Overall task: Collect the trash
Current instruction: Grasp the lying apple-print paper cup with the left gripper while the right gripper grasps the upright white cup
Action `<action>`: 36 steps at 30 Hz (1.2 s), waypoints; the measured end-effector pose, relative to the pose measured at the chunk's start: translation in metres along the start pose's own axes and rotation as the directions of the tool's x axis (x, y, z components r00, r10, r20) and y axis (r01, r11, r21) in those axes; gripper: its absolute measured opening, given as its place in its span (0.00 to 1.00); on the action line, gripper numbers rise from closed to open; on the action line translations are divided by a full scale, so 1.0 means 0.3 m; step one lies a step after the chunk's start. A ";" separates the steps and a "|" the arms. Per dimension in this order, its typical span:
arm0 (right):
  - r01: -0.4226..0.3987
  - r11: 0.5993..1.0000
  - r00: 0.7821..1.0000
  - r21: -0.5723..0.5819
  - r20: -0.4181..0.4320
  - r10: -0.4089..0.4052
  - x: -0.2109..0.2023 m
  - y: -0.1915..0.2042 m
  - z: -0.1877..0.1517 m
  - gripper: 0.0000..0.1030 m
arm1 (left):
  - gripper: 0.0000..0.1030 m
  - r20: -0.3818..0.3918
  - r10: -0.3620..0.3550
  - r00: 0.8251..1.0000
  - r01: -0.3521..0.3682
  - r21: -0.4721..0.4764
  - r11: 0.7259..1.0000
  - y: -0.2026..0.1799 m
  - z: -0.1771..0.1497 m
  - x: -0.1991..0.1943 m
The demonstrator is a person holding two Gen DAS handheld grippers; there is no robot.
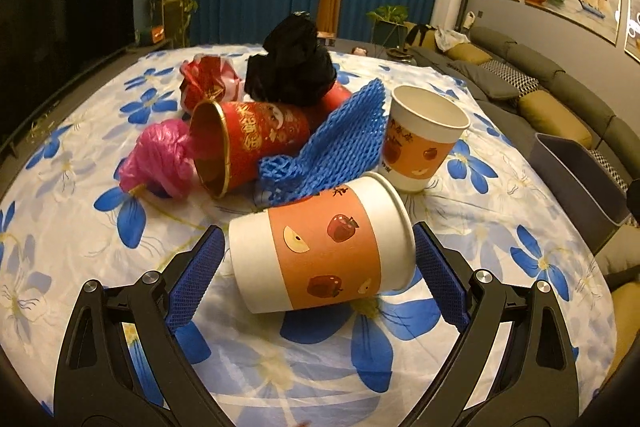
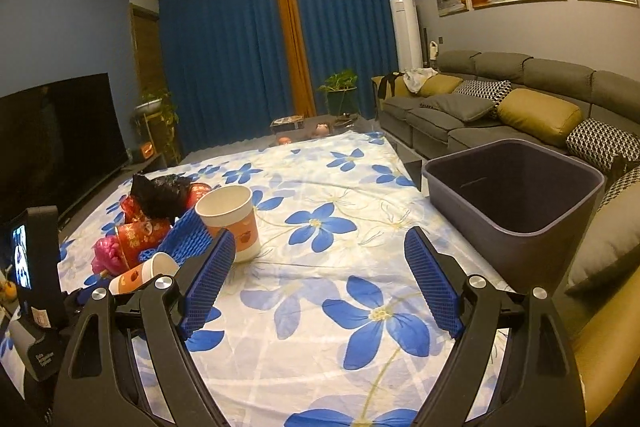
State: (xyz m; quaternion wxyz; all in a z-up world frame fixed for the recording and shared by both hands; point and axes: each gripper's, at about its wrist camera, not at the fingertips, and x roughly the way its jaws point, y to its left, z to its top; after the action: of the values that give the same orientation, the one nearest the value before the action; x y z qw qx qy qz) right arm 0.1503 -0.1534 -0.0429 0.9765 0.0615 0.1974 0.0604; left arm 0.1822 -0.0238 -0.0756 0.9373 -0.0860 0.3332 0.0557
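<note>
In the left wrist view I am bringing the left gripper (image 1: 318,247) around a tipped paper cup (image 1: 324,247) lying low in the frame's centre on the floral table (image 1: 500,247); its jaws are standing apart either side, pads apparently not pressing yet. Other trash is heaped behind it. In the right wrist view the right gripper (image 2: 320,259) is hanging wide and empty, while the dark bin (image 2: 516,219) is waiting at right, presumably for drop-offs.
</note>
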 end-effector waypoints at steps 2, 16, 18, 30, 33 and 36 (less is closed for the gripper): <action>-0.002 1.000 1.000 -0.007 -0.005 0.002 0.005 0.005 -0.001 0.82 | 0.82 -0.004 -0.018 1.000 0.018 -0.004 1.000 0.011 -0.003 0.001; -0.042 0.997 0.998 -0.071 -0.048 0.039 0.096 0.108 -0.007 0.82 | 0.81 0.090 -0.122 0.988 0.128 -0.071 0.989 0.109 0.030 -0.108; -0.045 0.995 0.998 -0.088 -0.054 0.040 0.121 0.135 -0.008 0.81 | 0.81 0.127 -0.114 0.985 0.124 -0.075 0.989 0.128 0.050 -0.142; -0.076 0.986 0.994 -0.148 -0.090 0.063 0.299 0.286 0.027 0.81 | 0.81 0.257 0.034 0.966 0.003 -0.141 0.990 0.323 0.150 -0.228; -0.068 0.983 0.994 -0.170 -0.095 0.052 0.345 0.326 0.037 0.81 | 0.81 0.262 0.049 0.964 -0.007 -0.159 0.987 0.362 0.170 -0.228; -0.057 0.982 0.994 -0.183 -0.100 0.039 0.388 0.351 0.042 0.81 | 0.81 0.272 0.063 0.960 -0.017 -0.169 0.985 0.388 0.180 -0.230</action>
State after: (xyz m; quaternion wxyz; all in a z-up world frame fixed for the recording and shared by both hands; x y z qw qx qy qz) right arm 0.2520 -0.0343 -0.0602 0.9656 -0.0280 0.2361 0.1049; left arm 0.1433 0.0976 -0.0051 0.9629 -0.1481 0.1952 0.1134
